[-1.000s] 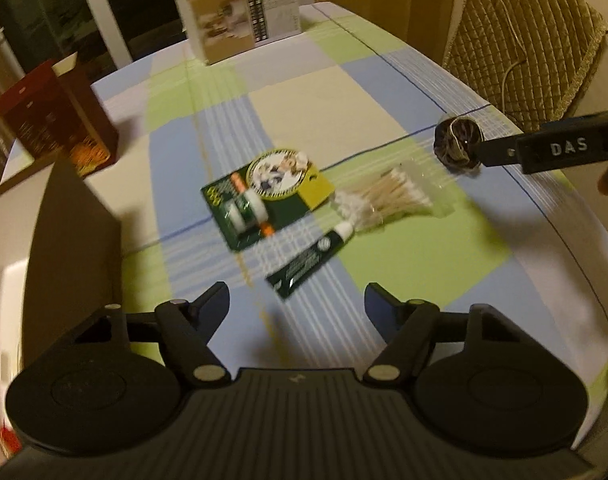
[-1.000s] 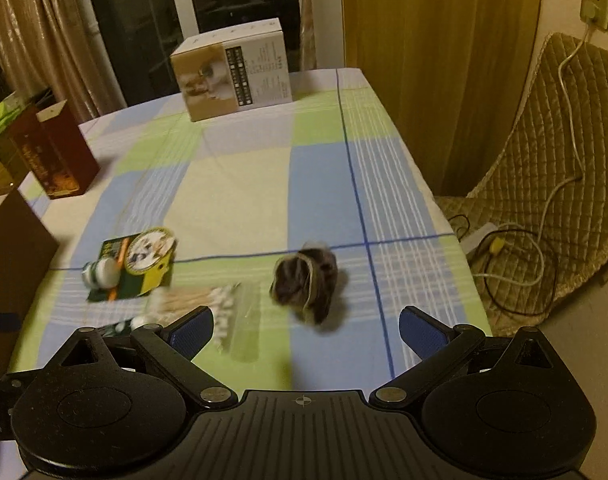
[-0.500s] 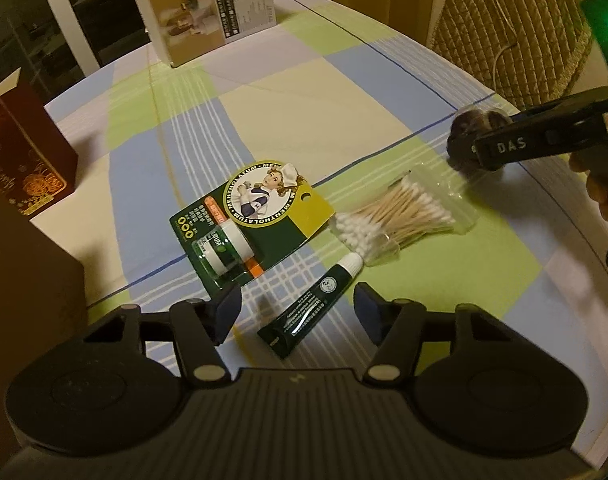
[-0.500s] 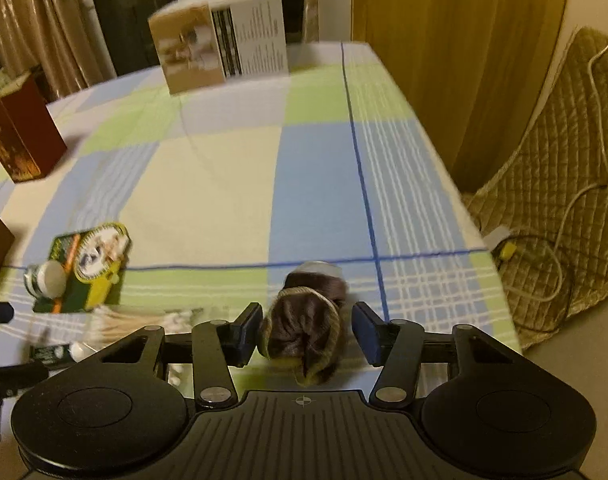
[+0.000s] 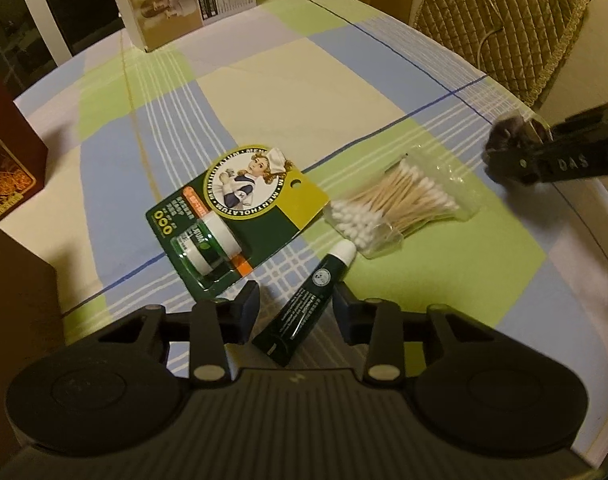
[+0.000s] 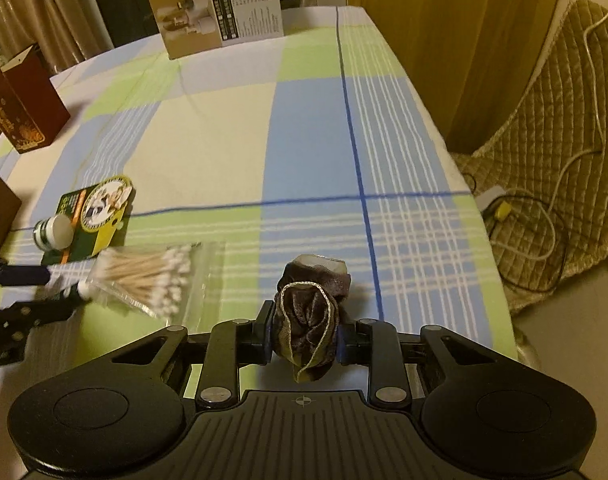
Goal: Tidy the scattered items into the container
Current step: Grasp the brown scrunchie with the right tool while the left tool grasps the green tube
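Note:
A dark green tube [image 5: 304,312] with a white cap lies between the fingers of my left gripper [image 5: 295,308], which is open and straddles it without pinching. Beyond it lie a green balm blister card [image 5: 239,216] and a clear bag of cotton swabs [image 5: 400,204]. My right gripper [image 6: 306,336] is shut on a brown fabric pouch [image 6: 308,320] near the table's right side; the left wrist view shows the pouch [image 5: 504,136] too. A brown cardboard box [image 5: 15,312] stands at the left. The card [image 6: 91,216] and swabs [image 6: 147,276] also show in the right wrist view.
A white product box [image 5: 183,0] stands at the far end of the checked tablecloth [image 5: 304,92], and a dark red box [image 5: 3,160] at the far left. A quilted chair [image 6: 544,152] with cables [image 6: 524,216] is just past the table's right edge.
My left gripper came down and forward until its fingers stood either side of the tube. My right gripper moved onto the pouch and shut on it.

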The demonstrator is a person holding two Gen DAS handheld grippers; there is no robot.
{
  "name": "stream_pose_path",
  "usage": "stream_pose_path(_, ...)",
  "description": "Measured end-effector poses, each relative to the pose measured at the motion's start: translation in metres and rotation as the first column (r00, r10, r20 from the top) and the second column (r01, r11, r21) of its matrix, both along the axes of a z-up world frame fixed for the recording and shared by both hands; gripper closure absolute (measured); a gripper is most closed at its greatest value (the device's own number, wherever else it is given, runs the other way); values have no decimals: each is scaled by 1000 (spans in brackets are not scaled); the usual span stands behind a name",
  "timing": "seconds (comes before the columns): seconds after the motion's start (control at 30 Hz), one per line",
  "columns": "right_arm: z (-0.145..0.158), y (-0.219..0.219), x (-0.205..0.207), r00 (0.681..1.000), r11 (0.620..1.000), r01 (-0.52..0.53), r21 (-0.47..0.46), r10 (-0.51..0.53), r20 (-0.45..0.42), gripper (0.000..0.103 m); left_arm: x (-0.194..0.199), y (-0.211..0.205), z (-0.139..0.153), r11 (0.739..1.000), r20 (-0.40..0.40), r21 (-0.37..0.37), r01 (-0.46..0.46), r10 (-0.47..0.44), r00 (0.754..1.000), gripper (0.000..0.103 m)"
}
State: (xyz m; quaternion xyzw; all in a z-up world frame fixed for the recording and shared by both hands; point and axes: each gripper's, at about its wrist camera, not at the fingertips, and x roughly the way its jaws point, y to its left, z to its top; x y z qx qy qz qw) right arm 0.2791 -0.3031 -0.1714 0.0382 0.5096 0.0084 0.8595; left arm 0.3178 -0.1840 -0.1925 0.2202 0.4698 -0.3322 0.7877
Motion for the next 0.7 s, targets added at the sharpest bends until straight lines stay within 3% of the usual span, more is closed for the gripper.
stream_pose_path(0.07, 0, 3, -3, 1000, 1000, -9, -17, 9, -6, 72, 0, -2, -4, 1000, -10, 3, 18, -18, 1000, 69)
stream_pose_path(0.17, 0, 4, -8, 1000, 1000, -9, -16, 9, -13, 72, 1, -3, -4, 999, -38, -32, 26, -27, 999, 88)
stream_pose_path(0.2, 0, 4, -10, 1000, 1000, -9, -16, 9, -14, 72, 1, -3, -4, 999, -45, -40, 20, -22, 999, 89)
stream_pose_path(0.33, 0, 5, -18, 1000, 1000, -14, -14, 13, -23, 72, -13, -2, -5, 999, -28, -43, 7, -9, 1000, 89)
stream_pose_path(0.47, 4, 7, -31, 999, 1000, -20, -7, 20, -25, 72, -26, 9, -2, 997, -72, -62, -51, 46, 996, 90)
stream_pose_path(0.7, 30, 24, -57, 995, 994, -72, 87, 66, 69, 72, -57, 40, 31, 983, -76, -138, -124, 115, 991, 90)
